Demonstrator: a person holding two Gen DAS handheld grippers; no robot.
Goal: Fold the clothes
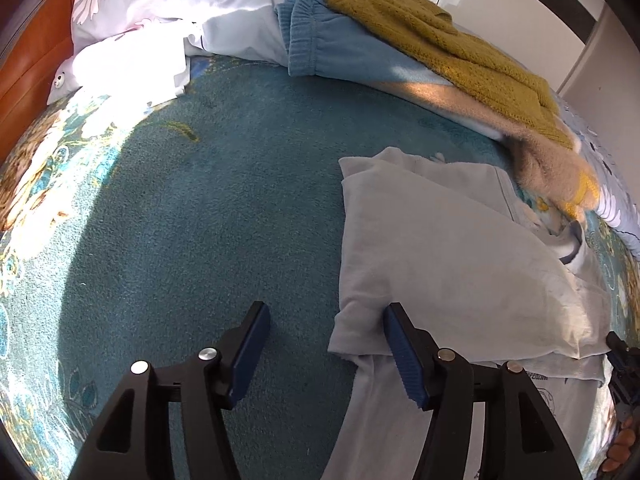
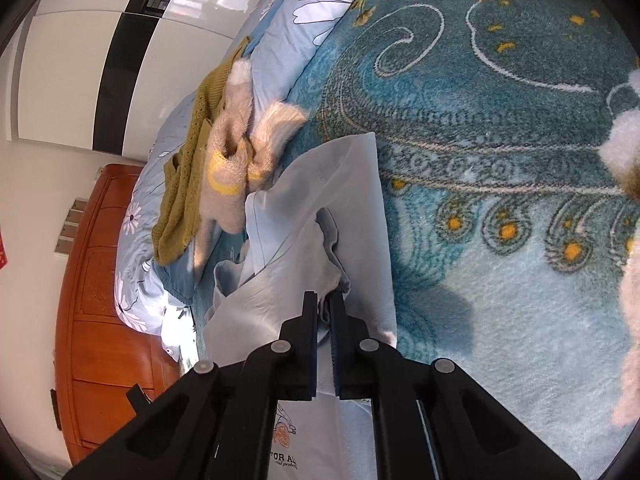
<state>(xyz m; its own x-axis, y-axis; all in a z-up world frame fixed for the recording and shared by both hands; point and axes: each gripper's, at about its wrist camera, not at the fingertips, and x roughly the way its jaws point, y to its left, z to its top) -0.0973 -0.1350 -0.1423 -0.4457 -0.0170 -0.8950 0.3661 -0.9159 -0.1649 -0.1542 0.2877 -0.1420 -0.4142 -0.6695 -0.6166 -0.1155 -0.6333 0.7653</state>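
Landmark: pale grey T-shirt [image 1: 460, 264], partly folded, lying on the bed.

Edges and open room: the T-shirt's near left hem [image 1: 344, 344] sits between the jaws of the left gripper [image 1: 326, 354], which stand wide apart with nothing clamped; the right blue pad rests on the cloth, the left over bare blanket. Left of the T-shirt, a broad stretch of teal blanket [image 1: 200, 220] carries no garments. Beyond the T-shirt, just past its far edge, lies a heap of clothes. The right gripper [image 2: 325, 320] has its jaws almost together, pinching a bunched fold of the T-shirt [image 2: 320, 256] near the collar.

Surface and room: bed covered by the fleecy teal blanket [image 2: 500, 120] with a yellow-and-white peacock-feather pattern; floral pale blue quilt [image 1: 192, 4] bunched at the far side; orange-brown wooden headboard [image 2: 100, 320]; glossy white wardrobe panels [image 2: 72, 60] with a black stripe.

Materials and shapes: T-shirt of thin, soft jersey, creased, with a printed logo near the grippers. The heap holds a mustard open-knit sweater [image 1: 440, 44], a blue fleece garment [image 1: 340, 52] with ribbed cuff, and a fluffy beige piece [image 2: 232, 152] with yellow trim.
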